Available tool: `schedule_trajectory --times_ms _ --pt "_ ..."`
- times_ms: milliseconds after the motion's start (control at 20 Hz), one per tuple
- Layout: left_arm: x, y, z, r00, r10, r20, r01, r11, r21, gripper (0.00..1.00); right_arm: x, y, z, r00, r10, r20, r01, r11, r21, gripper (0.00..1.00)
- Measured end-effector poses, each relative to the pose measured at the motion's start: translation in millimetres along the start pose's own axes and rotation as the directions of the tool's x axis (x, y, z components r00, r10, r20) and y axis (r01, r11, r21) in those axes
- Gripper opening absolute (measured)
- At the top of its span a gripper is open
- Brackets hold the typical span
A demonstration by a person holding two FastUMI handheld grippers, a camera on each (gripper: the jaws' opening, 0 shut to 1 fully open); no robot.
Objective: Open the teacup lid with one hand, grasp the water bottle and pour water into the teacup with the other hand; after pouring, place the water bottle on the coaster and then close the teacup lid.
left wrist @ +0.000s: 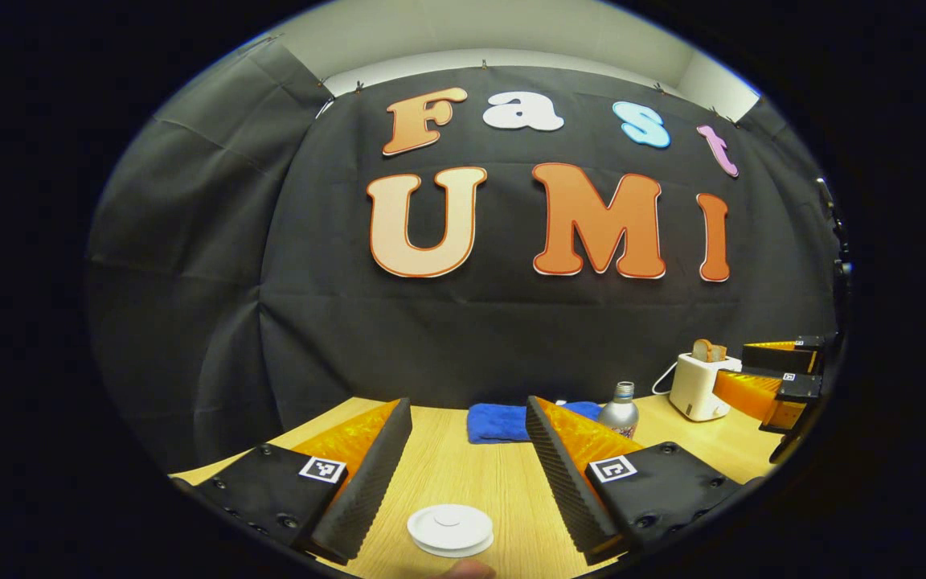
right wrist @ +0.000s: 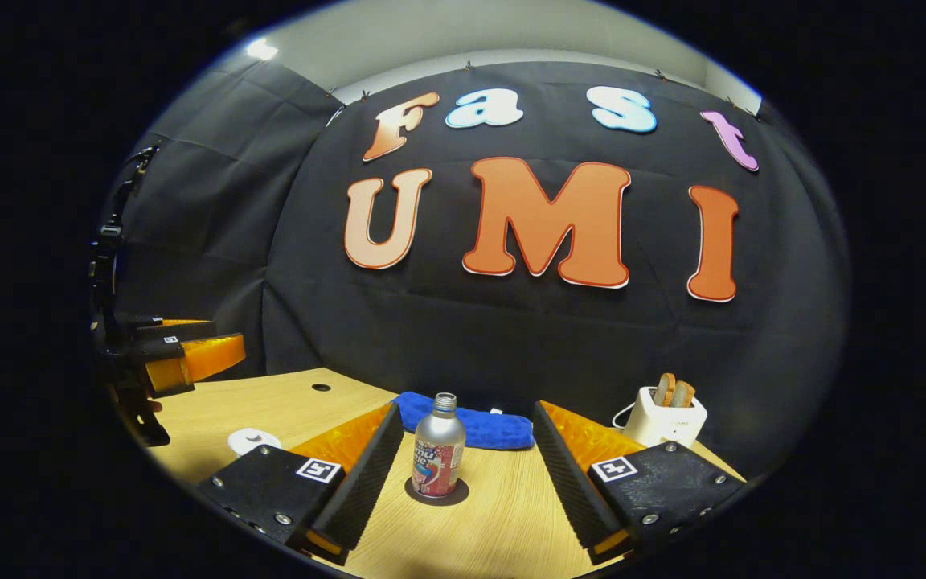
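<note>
**Both grippers open above the table**

The left gripper [left wrist: 467,450] stood open, holding nothing, with the white teacup lid [left wrist: 450,529] seated on the cup below and between its fingers. The right gripper [right wrist: 467,458] was likewise open and empty. Between its fingers, untouched, the water bottle [right wrist: 438,446] stood upright on the dark coaster [right wrist: 437,494]. Behind lay a blue towel [right wrist: 471,429]; a white toaster [right wrist: 666,416] stood farther right on the wooden table [right wrist: 503,523].

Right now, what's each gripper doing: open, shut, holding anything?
Left gripper: open, holding nothing, teacup lid below between its fingers.
Right gripper: open, holding nothing, water bottle standing ahead between its fingers.
</note>
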State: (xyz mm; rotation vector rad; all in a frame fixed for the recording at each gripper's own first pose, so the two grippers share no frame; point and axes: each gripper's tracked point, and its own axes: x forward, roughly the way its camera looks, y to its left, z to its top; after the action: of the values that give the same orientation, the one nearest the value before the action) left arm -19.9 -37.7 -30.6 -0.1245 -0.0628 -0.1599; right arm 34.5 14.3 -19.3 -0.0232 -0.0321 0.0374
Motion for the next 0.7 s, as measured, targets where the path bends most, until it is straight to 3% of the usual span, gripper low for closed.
schedule_trajectory --times_ms 700 --pt "3.5 8.0 -4.6 1.0 0.024 0.001 -0.024 0.999 0.032 0.98 -5.0 -23.1 -12.4 0.999 -0.037 -0.027 0.037 0.999 0.007 0.96"
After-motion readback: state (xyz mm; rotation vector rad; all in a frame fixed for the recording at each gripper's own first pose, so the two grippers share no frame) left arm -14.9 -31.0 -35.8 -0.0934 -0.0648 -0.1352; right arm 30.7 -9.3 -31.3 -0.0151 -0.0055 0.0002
